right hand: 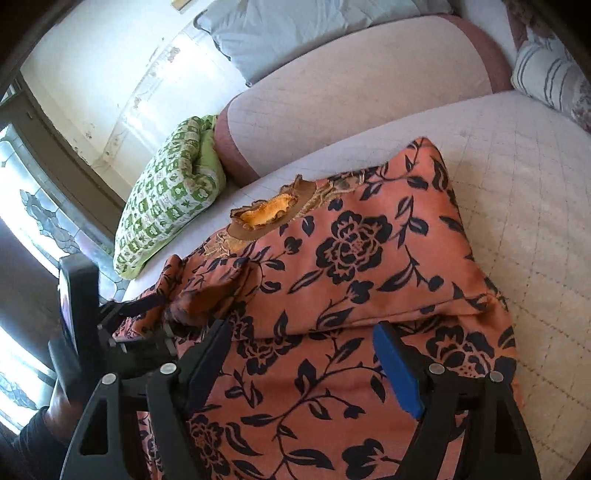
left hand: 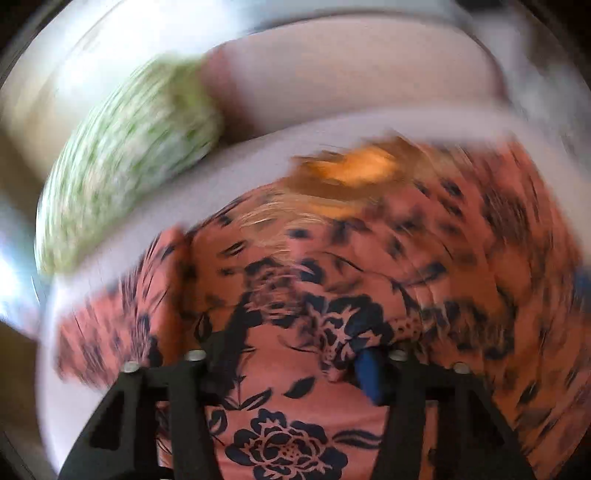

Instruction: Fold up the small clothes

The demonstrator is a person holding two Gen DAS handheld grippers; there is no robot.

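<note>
An orange garment with a dark floral print [right hand: 354, 258] lies partly folded on the pale quilted bed [right hand: 517, 177], its yellow-lined brown neckline [right hand: 269, 212] toward the far side. My right gripper [right hand: 303, 343] is open, its fingers spread over the garment's near part. My left gripper [right hand: 147, 314] shows in the right wrist view at the garment's left edge, among bunched cloth. In the blurred left wrist view the garment [left hand: 295, 424] fills the frame and my left gripper [left hand: 299, 354] has its fingers apart, with cloth lying between and over them.
A green-and-white checked folded blanket [right hand: 166, 195] lies at the bed's far left. A pink bolster [right hand: 351, 96] runs along the back, with a pale pillow [right hand: 295, 33] behind and a striped pillow [right hand: 550, 74] at right. A window [right hand: 26, 221] is at left.
</note>
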